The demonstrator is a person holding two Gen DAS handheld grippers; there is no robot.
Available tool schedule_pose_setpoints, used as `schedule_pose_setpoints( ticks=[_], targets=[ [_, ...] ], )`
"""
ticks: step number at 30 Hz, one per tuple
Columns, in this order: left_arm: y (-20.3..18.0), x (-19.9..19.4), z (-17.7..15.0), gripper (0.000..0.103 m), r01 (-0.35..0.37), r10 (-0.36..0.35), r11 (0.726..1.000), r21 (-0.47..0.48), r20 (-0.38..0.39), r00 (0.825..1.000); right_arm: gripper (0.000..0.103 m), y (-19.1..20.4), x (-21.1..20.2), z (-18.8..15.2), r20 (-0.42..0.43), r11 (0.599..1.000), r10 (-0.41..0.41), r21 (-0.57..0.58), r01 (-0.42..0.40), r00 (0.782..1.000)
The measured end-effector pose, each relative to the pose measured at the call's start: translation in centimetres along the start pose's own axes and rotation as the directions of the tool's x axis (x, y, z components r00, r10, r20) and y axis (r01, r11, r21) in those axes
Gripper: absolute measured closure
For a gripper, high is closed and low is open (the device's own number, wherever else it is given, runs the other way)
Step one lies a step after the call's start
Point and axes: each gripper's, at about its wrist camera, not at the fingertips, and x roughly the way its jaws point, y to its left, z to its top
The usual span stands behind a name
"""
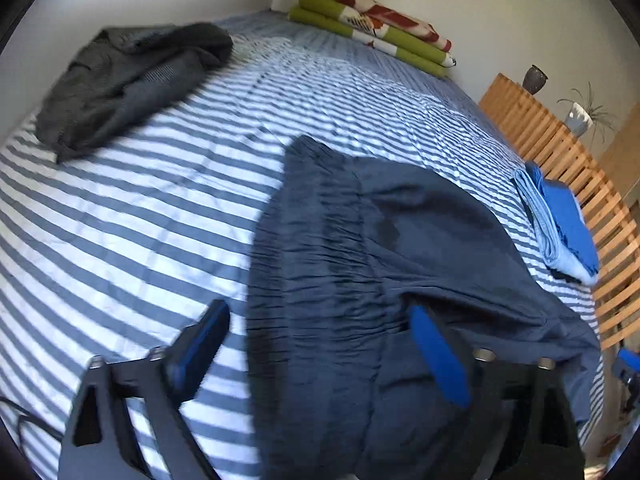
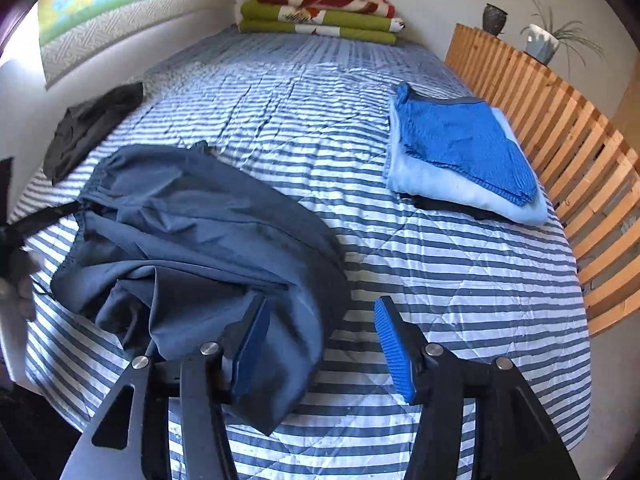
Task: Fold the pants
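Observation:
Dark navy pants (image 1: 360,264) lie crumpled on the striped bed cover (image 1: 140,220), with the gathered elastic waistband towards me in the left wrist view. My left gripper (image 1: 324,352) is open wide over the waistband. Its left finger is over bare cover and its right finger (image 1: 440,356) sits at a fold of the cloth. In the right wrist view the pants (image 2: 192,232) bunch up at the left. My right gripper (image 2: 324,348) is open at their near right edge, its left finger (image 2: 252,344) over the fabric and its right finger over the cover.
A dark grey garment (image 1: 128,80) lies heaped at the back left near the wall. A folded blue and light-blue stack (image 2: 460,152) sits at the right by a wooden slatted rail (image 2: 560,128). Folded green and red blankets (image 2: 320,12) lie at the far end.

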Motion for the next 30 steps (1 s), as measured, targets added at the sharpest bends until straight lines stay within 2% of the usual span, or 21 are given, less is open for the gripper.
schedule_pose_setpoints(
  ticks=[1, 2, 5, 9, 13, 18, 21, 23, 25, 26, 29, 30],
  targets=[
    [-0.2, 0.9, 0.1, 0.052, 0.019, -0.019, 0.999, -0.029, -0.034, 0.999, 0.052, -0.3, 0.1, -0.2, -0.007, 1.0, 0.008, 0.005, -0.008, 1.0],
    [-0.1, 1.4, 0.1, 0.052, 0.021, -0.024, 0.998, -0.051, -0.053, 0.998, 0.052, -0.5, 0.5, -0.4, -0.017, 1.0, 0.014, 0.008, -0.013, 1.0],
    [-0.2, 0.6, 0.5, 0.053, 0.035, -0.036, 0.998, -0.048, -0.016, 0.999, 0.052, -0.5, 1.8, -0.5, -0.035, 0.999, 0.032, 0.017, -0.032, 0.999],
    [1.3, -3.3, 1.4, 0.054, 0.034, -0.032, 0.998, -0.054, 0.041, 0.999, 0.052, -0.1, 3.1, -0.5, -0.034, 0.998, 0.062, 0.024, -0.061, 0.998],
    [3.8, -9.7, 1.9, 0.054, 0.044, -0.036, 0.996, -0.073, 0.117, 0.993, 0.052, -0.5, 3.5, 0.5, 0.005, 0.993, 0.1, 0.056, -0.1, 0.995],
    [5.9, -16.3, 1.9, 0.054, 0.029, -0.01, 0.995, -0.09, 0.207, 0.978, 0.043, 2.5, 4.7, 1.2, -0.004, 0.974, 0.219, -0.058, -0.219, 0.976],
    [6.9, -19.5, 2.1, 0.054, 0.049, -0.023, 0.994, -0.101, 0.245, 0.969, 0.038, 4.6, 5.5, 0.8, -0.023, 0.966, 0.229, -0.12, -0.23, 0.973],
    [7.2, -21.4, 2.2, 0.054, 0.034, -0.011, 0.996, -0.087, 0.256, 0.967, 0.038, 6.3, 6.0, 0.5, -0.039, 0.956, 0.244, -0.159, -0.247, 0.969],
    [7.2, -23.2, 2.2, 0.054, 0.002, 0.017, 0.998, -0.07, 0.274, 0.962, 0.038, 7.1, 6.1, 0.1, -0.067, 0.937, 0.302, -0.162, -0.309, 0.951],
    [7.2, -24.0, 2.2, 0.054, -0.007, 0.026, 0.998, -0.068, 0.283, 0.959, 0.038, 7.2, 5.6, 0.0, -0.073, 0.916, 0.365, -0.149, -0.372, 0.928],
    [7.8, -26.9, 2.1, 0.054, -0.032, 0.051, 0.997, -0.066, 0.308, 0.95, 0.038, 5.2, 3.7, 0.6, -0.006, 0.882, 0.466, -0.081, -0.465, 0.885],
    [8.0, -27.6, 2.0, 0.054, -0.04, 0.059, 0.997, -0.066, 0.313, 0.948, 0.038, 4.5, 3.3, 0.8, 0.016, 0.879, 0.475, -0.057, -0.474, 0.88]
  ],
)
